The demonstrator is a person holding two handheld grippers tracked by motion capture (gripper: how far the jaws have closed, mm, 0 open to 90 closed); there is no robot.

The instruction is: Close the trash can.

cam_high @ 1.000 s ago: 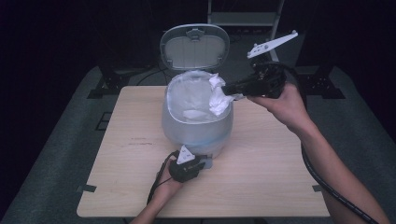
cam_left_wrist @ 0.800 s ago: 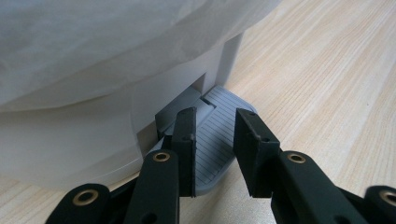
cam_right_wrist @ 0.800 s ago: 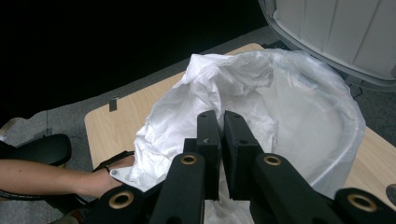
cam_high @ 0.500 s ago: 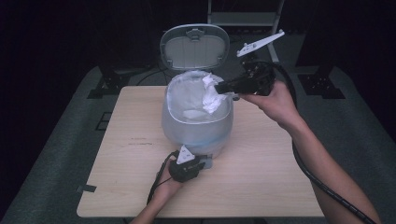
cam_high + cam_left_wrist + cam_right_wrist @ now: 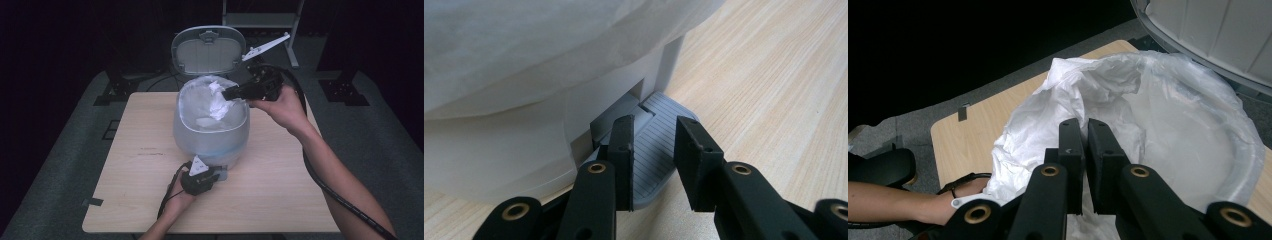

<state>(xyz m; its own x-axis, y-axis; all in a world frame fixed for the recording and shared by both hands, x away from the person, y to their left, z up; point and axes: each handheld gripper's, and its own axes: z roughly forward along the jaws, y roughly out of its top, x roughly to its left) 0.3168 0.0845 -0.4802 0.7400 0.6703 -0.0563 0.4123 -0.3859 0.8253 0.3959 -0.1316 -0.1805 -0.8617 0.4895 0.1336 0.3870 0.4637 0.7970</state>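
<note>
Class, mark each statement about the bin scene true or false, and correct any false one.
1. The bin has its lid up. True.
2. The right hand-held gripper is shut on the white bag. True.
3. The left hand-held gripper grips the lid. False: it rests on the pedal at the bin's base.
4. The bin stands on the floor. False: it stands on the table.
</note>
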